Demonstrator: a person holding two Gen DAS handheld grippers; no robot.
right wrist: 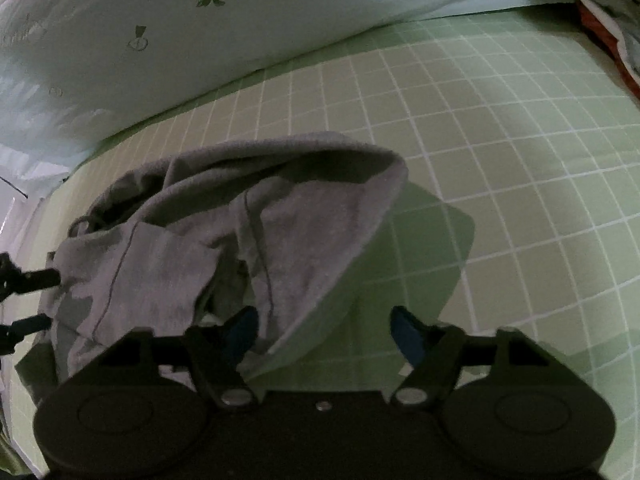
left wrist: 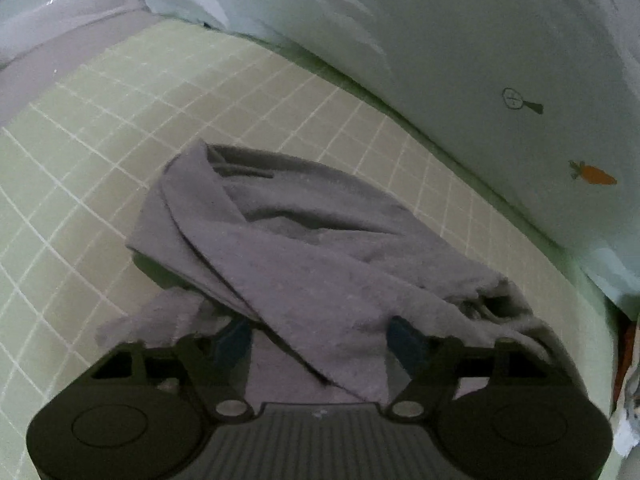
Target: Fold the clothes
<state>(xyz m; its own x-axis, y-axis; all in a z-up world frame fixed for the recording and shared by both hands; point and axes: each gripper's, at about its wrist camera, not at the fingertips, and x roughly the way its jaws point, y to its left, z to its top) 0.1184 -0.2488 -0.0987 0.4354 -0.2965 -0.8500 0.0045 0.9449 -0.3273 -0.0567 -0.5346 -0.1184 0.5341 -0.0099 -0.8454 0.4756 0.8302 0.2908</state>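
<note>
A crumpled grey garment (left wrist: 304, 248) lies in a heap on the green gridded sheet (left wrist: 100, 152). My left gripper (left wrist: 320, 338) hangs right over its near end with the jaws apart. A fold of the grey cloth runs down between the blue-padded fingers (left wrist: 236, 336), which do not clamp it. In the right wrist view the same garment (right wrist: 224, 232) sits to the left. My right gripper (right wrist: 324, 330) stands open at its right edge; the cloth's hem brushes the left pad (right wrist: 242, 330) and bare sheet shows in the gap. Two black fingers (right wrist: 40, 276) of the left gripper poke in at the far left.
A pale bedcover printed with carrots (left wrist: 500, 80) is bunched along the far side of the sheet (right wrist: 500, 160). Patterned red-and-white fabric (right wrist: 612, 40) lies at the right edge. A pale wall or bed frame (left wrist: 60, 28) borders the sheet's far left corner.
</note>
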